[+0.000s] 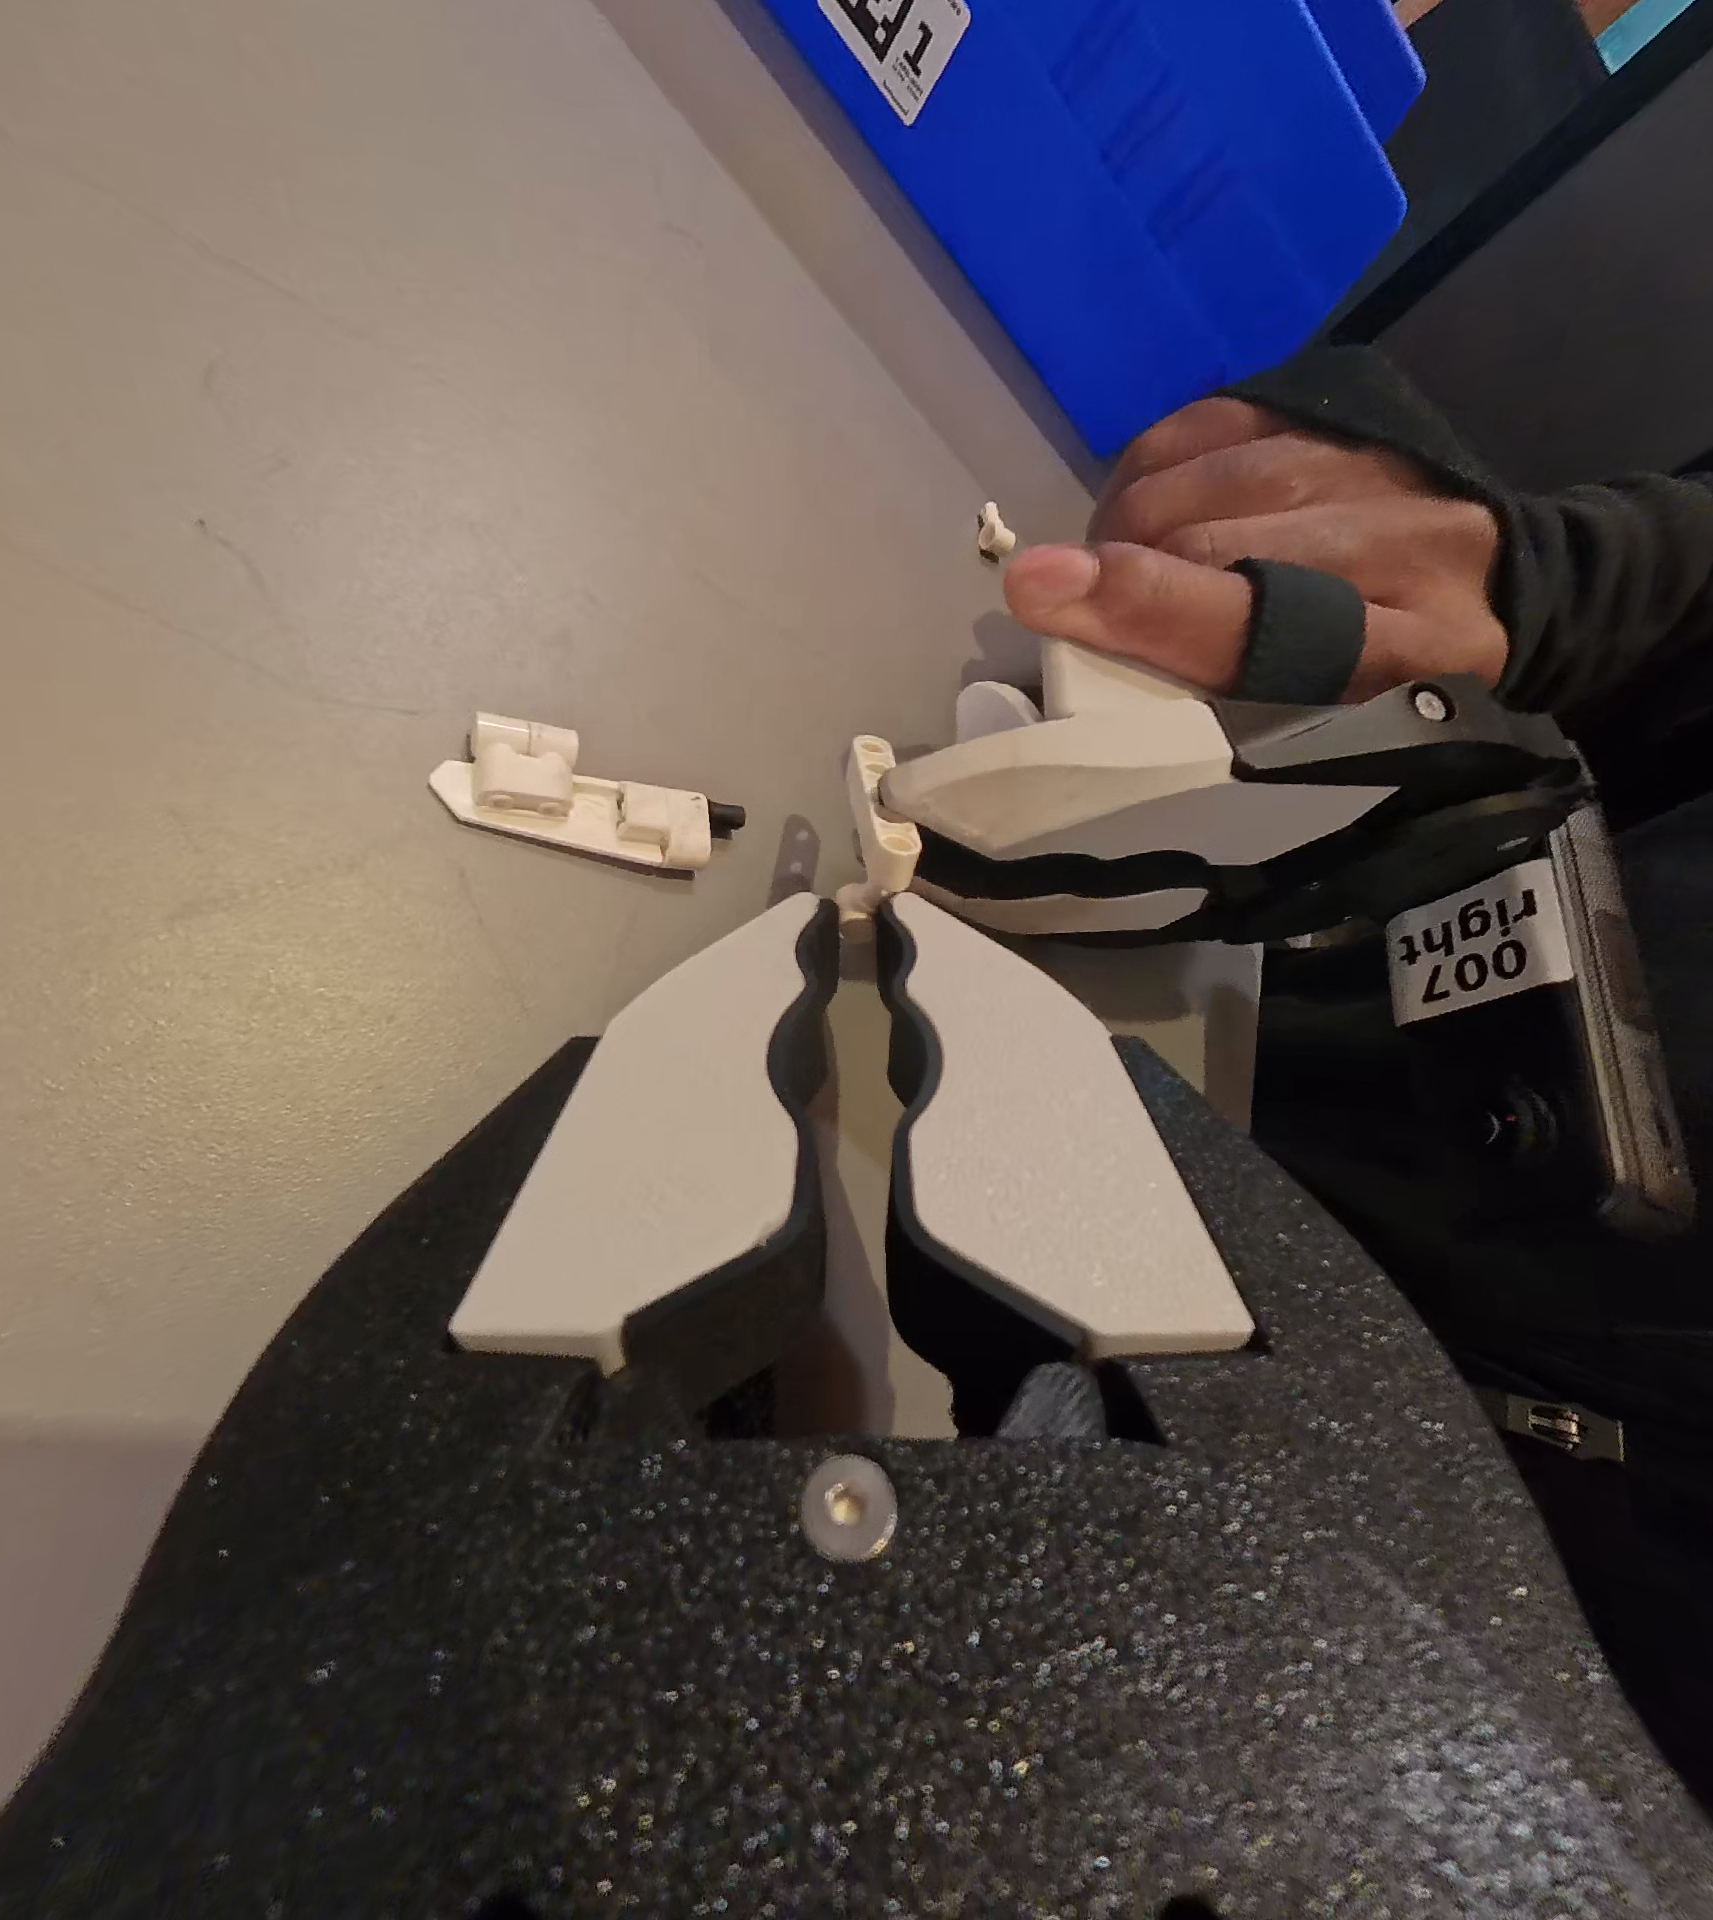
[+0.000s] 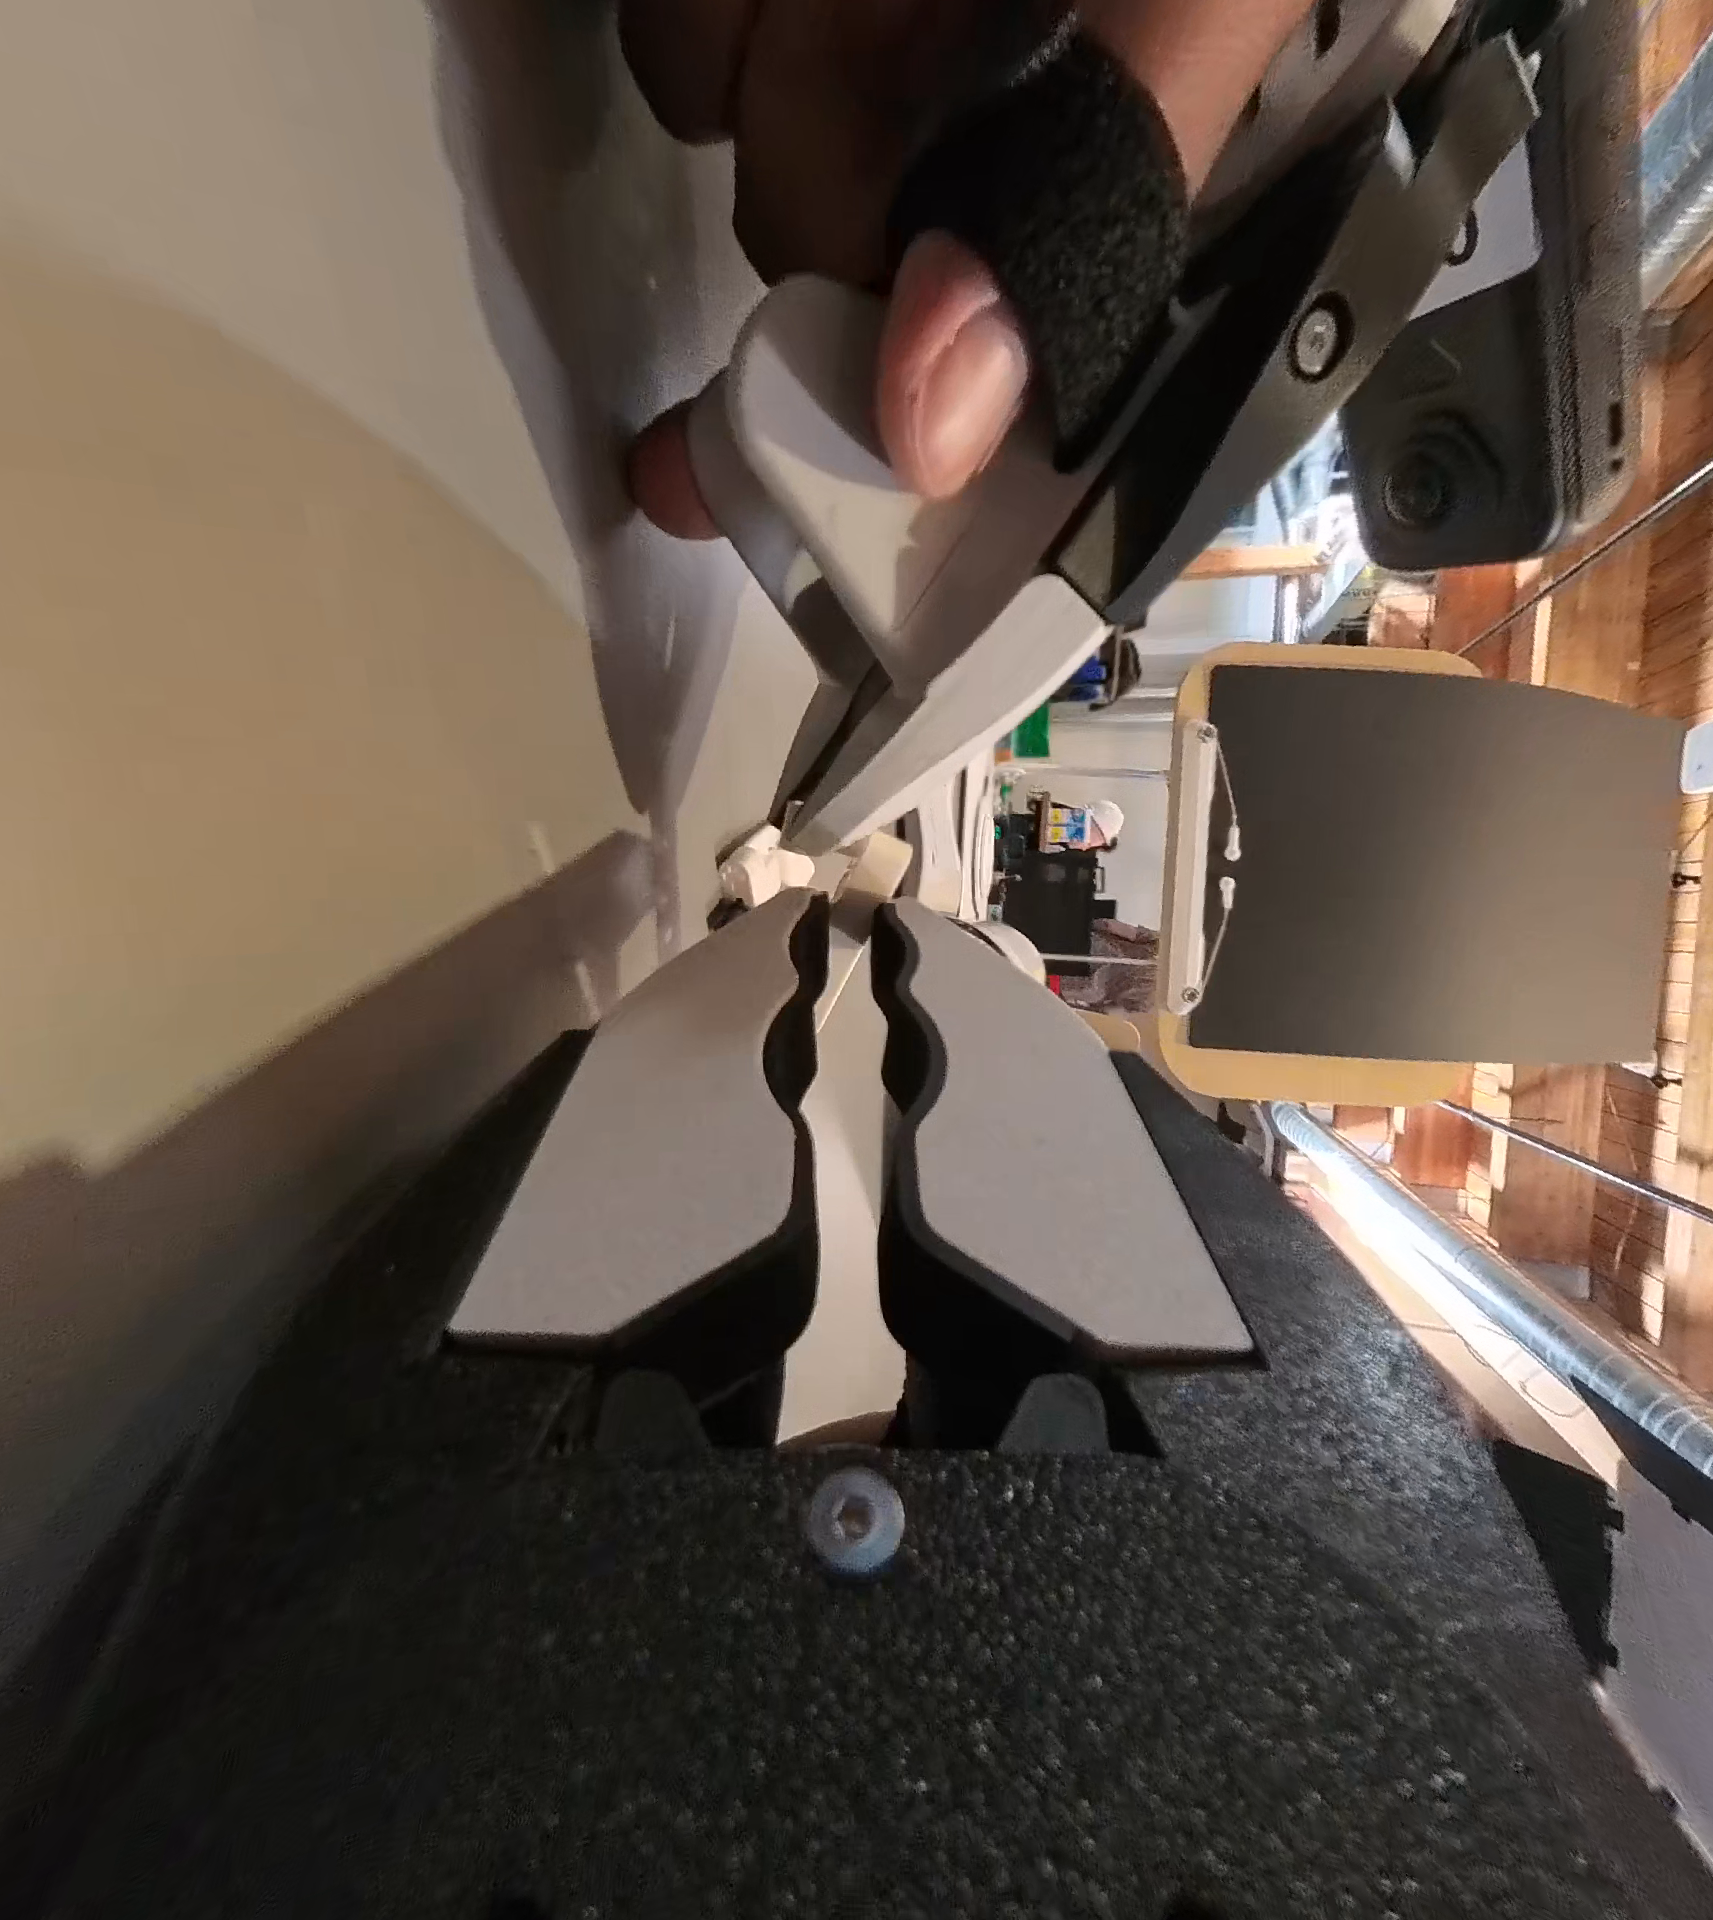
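In the left wrist view my left gripper (image 1: 857, 914) is shut on a small white pin (image 1: 854, 902) at its fingertips. My right gripper (image 1: 904, 831) comes in from the right, shut on a short white beam with holes (image 1: 878, 805). The pin's far end meets the beam's lower end. In the right wrist view the right gripper (image 2: 841, 920) grips the beam (image 2: 878, 862) between its pads. The left gripper (image 2: 800, 831) reaches down from above with the white pin (image 2: 753, 868) at its tips. Both are held just above the grey table (image 1: 208, 520).
A white plate with white blocks and a black pin (image 1: 571, 795) lies on the table to the left. A small grey strip (image 1: 795, 857) and a small white piece (image 1: 992, 525) lie nearby. A blue case (image 1: 1143, 187) stands at the back. A hand (image 1: 1247, 540) holds the right gripper. The tips of both grippers are at nearly the same place.
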Available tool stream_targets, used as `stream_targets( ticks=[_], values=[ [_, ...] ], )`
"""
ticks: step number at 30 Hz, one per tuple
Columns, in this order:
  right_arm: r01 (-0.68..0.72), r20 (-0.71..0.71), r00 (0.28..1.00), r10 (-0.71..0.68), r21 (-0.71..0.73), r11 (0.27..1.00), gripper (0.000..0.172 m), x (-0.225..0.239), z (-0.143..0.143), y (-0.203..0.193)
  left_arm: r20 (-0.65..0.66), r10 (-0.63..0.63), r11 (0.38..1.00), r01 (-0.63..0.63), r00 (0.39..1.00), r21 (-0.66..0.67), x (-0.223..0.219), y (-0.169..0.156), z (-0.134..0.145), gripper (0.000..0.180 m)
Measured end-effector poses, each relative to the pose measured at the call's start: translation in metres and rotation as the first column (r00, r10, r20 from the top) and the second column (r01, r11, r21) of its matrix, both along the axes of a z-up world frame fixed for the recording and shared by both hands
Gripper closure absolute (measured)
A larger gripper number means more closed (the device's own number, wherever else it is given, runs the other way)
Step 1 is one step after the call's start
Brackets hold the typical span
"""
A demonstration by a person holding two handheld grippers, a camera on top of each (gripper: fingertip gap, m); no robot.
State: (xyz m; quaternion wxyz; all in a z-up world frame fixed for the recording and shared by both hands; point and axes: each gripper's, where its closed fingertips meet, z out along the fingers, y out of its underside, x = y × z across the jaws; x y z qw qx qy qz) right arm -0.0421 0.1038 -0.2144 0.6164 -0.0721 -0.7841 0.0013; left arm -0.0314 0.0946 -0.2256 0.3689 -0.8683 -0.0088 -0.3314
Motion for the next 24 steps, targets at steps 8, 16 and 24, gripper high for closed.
stream_targets(
  ticks=[8,16,24],
  values=[
    [0.074,-0.079,0.994,-0.069,0.068,0.995,0.164,-0.0011,-0.0005,0.0019,0.006,0.011,1.000,-0.011,1.000,-0.008,-0.0013,0.0006,-0.0005,0.174],
    [0.077,-0.099,0.993,-0.066,0.115,0.990,0.164,-0.0011,0.0002,0.0016,0.004,0.016,1.000,-0.016,1.000,-0.006,-0.0017,0.0007,-0.0004,0.174],
    [0.058,-0.117,0.992,-0.047,0.092,0.994,0.164,-0.0024,0.0012,0.0019,-0.013,-0.006,0.999,0.006,1.000,0.031,0.0001,-0.0008,0.0021,0.174]
  ],
)
